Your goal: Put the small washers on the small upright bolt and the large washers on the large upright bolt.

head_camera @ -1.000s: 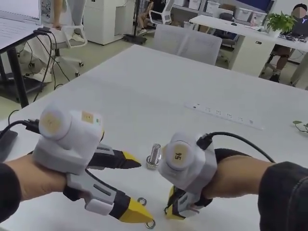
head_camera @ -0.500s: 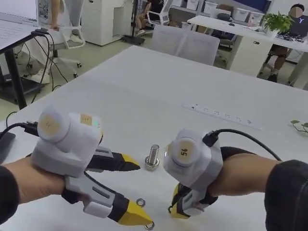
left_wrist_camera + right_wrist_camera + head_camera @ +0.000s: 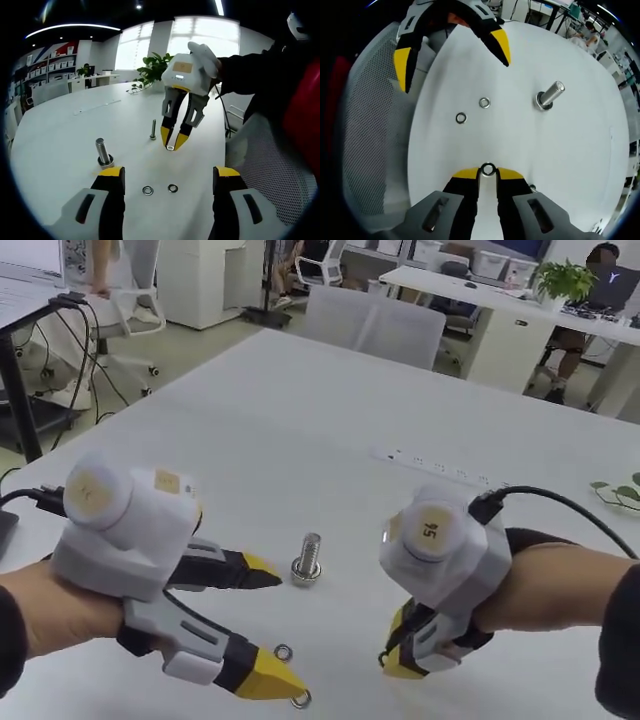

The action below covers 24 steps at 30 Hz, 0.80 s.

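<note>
The right tongs are squeezed shut on one washer. They pinch it by its edge, so the hole is free to slip over a bolt. They point down at the table and seem to hold the washer a little above it, which looks like getting ready to lower it. I cannot tell if this washer is a small one or a big one. The large upright bolt stands on its wide end with its thread pointing up, so a washer can drop straight down it. The small upright bolt stands apart from the large upright bolt, on the side where the right tongs hang, and those tongs are closer to it. A loose washer and a second loose washer lie flat near the large upright bolt, on the side closer to the person, just beside each other. They wait for their turn. The left tongs are wide apart and hold nothing. They reach toward the two loose washers from the other side of the large upright bolt, probably to pick one up next.
</note>
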### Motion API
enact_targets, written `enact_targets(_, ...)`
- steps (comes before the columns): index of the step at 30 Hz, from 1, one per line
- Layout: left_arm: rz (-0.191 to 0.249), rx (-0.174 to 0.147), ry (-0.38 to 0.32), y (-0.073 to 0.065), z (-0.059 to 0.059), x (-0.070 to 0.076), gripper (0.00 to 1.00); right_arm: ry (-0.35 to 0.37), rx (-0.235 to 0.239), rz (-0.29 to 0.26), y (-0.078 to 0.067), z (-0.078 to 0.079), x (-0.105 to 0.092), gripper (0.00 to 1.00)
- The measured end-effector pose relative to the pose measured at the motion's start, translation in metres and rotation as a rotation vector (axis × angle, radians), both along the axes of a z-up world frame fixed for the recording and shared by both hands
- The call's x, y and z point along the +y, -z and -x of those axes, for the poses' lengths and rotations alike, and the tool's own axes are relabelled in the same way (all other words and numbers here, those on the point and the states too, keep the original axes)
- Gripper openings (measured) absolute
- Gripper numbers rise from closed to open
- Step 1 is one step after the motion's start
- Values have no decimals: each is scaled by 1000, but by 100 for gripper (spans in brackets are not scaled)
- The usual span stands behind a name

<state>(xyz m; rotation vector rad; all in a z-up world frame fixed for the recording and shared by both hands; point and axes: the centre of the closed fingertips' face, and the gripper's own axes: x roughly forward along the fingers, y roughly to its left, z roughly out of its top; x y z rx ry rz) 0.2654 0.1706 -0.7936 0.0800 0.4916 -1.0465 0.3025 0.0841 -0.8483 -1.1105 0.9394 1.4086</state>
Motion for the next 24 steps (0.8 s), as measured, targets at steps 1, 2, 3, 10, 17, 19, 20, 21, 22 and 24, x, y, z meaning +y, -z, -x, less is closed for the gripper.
enact_targets(1, 0, 0, 0, 0, 0, 0, 71, 5, -1, -1, -1, -1, -2, 14)
enact_targets(2, 1, 1, -1, 0, 0, 0, 71, 12, -2, -1, -3, -2, -6, 14)
enact_targets(3, 1, 1, -1, 0, 0, 0, 71, 16, -2, -2, -4, -2, -9, 14)
enact_targets(10, -1, 3, 2, 1, 0, -1, 71, 54, -7, -19, -20, -6, -23, 14)
enact_targets(17, -2, 4, 3, 1, 1, -1, 71, 70, -21, -32, -36, -11, -32, 14)
enact_targets(19, -3, 6, 4, 1, 1, -1, 71, 76, -26, -35, -41, -13, -34, 14)
enact_targets(20, -2, 6, 6, 1, 1, -2, 71, 79, -30, -35, -43, -15, -35, 14)
enact_targets(21, -2, 6, 6, 1, 1, -2, 71, 81, -34, -35, -45, -16, -37, 14)
enact_targets(22, -2, 6, 6, 1, 1, -2, 71, 84, -38, -36, -47, -19, -38, 14)
enact_targets(24, -2, 6, 6, 1, 1, -2, 71, 89, -43, -40, -51, -21, -39, 14)
